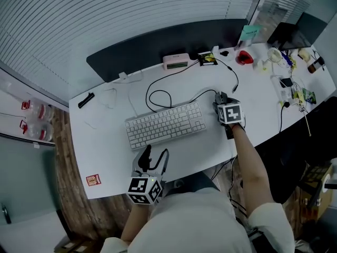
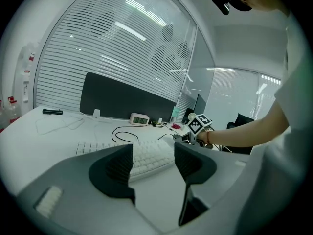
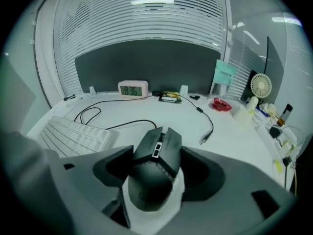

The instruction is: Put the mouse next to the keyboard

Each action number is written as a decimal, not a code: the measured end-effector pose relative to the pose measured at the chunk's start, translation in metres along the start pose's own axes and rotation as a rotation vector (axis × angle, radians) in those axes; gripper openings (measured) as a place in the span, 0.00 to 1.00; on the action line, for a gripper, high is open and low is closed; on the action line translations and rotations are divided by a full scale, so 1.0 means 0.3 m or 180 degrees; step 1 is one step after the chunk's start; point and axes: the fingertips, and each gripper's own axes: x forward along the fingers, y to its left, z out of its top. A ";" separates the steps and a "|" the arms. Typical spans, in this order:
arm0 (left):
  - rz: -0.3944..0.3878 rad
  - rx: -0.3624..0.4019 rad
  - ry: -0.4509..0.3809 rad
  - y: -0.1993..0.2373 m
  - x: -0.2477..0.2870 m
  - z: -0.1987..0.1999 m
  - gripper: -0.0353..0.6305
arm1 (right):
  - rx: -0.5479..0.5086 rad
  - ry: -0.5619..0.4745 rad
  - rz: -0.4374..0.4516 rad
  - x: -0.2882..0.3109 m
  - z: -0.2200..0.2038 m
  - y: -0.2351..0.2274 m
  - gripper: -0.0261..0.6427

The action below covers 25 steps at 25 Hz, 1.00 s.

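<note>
A white keyboard (image 1: 166, 124) lies in the middle of the white desk (image 1: 105, 152). Just off its right end, my right gripper (image 1: 221, 100) is shut on a black mouse (image 1: 219, 96). In the right gripper view the mouse (image 3: 152, 175) sits between both jaws of the right gripper (image 3: 156, 158), low over the desk, with the keyboard (image 3: 73, 133) to its left. My left gripper (image 1: 154, 156) hovers at the desk's near edge, open and empty. The left gripper view shows the left gripper (image 2: 152, 163) pointing at the keyboard (image 2: 144, 156).
A black cable (image 1: 158, 96) loops behind the keyboard. A pink clock (image 1: 176, 61) and a dark partition (image 1: 158, 46) stand at the back. Small clutter, a red dish (image 1: 243, 58) and a fan (image 1: 274, 54) fill the far right. A black marker (image 1: 86, 100) lies far left.
</note>
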 end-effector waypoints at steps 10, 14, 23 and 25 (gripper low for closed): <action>-0.0030 0.0022 0.0051 -0.025 -0.009 -0.022 0.46 | 0.0082 0.0181 0.0037 0.012 -0.118 -0.016 0.49; -0.0014 0.0021 0.0050 -0.025 -0.014 -0.019 0.46 | 0.0117 0.0181 0.0057 0.017 -0.117 -0.020 0.49; 0.0011 0.0034 -0.0009 -0.033 -0.050 -0.020 0.46 | 0.0059 0.0062 -0.0181 -0.008 -0.109 -0.034 0.48; 0.0016 0.0044 -0.0029 -0.035 -0.067 -0.025 0.46 | 0.0086 0.0006 -0.0176 -0.026 -0.103 -0.028 0.48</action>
